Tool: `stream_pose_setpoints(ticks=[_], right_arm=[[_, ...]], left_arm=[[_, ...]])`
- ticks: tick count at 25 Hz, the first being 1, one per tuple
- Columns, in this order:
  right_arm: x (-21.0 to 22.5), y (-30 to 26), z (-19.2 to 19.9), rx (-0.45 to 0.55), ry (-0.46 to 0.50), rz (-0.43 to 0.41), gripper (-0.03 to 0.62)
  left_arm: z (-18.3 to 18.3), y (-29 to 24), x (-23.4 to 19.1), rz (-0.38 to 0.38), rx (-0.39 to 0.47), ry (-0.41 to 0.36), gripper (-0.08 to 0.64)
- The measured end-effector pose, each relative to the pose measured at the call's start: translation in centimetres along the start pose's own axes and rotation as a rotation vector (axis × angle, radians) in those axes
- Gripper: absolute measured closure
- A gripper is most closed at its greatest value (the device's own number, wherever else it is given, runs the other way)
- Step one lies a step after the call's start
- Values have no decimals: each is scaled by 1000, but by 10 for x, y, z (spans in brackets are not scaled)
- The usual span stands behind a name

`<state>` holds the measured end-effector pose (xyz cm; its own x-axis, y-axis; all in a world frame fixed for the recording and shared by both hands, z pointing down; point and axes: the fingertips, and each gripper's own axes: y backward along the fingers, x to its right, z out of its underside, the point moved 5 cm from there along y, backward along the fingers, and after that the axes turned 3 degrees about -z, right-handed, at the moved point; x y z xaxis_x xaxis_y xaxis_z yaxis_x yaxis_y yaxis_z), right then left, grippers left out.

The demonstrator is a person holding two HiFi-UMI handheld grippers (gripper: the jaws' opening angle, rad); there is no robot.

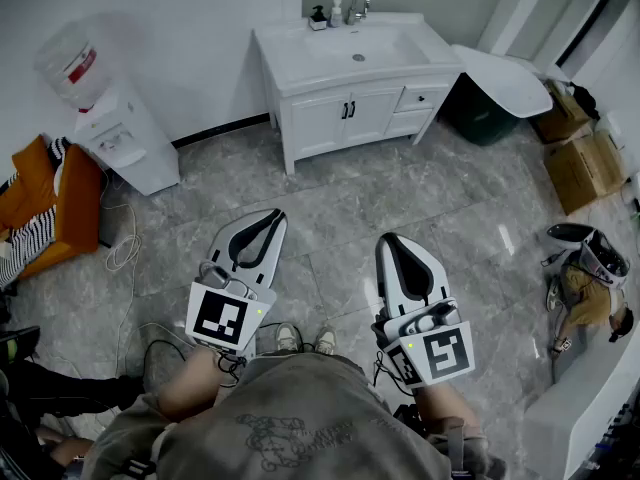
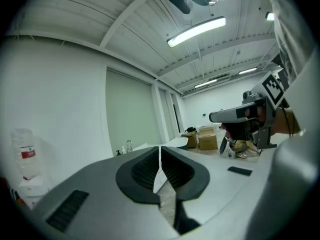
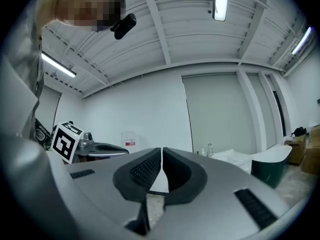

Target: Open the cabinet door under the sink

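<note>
Cabinet door (image 1: 335, 120): shut, white, panelled, one of a pair under the sink (image 1: 358, 48); two black handles meet at the centre seam; drawers sit toward the cabinet's right edge.
Left gripper (image 1: 266, 222): jaws pressed together, nothing between them, held low and well apart from the cabinet.
Right gripper (image 1: 392, 244): jaws likewise closed and empty, beside the left one, equally far back.
Head view only: the doors, the handles and the grey marbled floor (image 1: 330, 198) between the grippers and the cabinet.
Left gripper view: ribbed black pads touching; beyond them the faucet (image 2: 129, 145), cardboard boxes (image 2: 206, 137) and the other gripper; the doors do not show.
Right gripper view: pads touching; a water bottle (image 3: 129, 142) and ceiling lights; the doors do not show here either.
Around: water dispenser (image 1: 118, 128) against the wall left of the cabinet; dark green bin (image 1: 482, 120) at its right corner under a white curved slab (image 1: 508, 76); a white cable (image 1: 125, 253) lies loose on the floor.
</note>
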<state>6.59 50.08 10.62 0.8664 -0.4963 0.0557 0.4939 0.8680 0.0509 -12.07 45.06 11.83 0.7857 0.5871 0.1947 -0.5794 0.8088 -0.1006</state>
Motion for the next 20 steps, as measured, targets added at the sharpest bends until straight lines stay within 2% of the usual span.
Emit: stream_pose_setpoints(ticks=[15,20], right_arm=[[24,21,4,16,-33,-30,560],[41,32,3,12,-26,-42,560]], left_arm=[[-9,-12,34,-6,-10,-34,534],[-8,-21,50,-19,-15,-24,534]])
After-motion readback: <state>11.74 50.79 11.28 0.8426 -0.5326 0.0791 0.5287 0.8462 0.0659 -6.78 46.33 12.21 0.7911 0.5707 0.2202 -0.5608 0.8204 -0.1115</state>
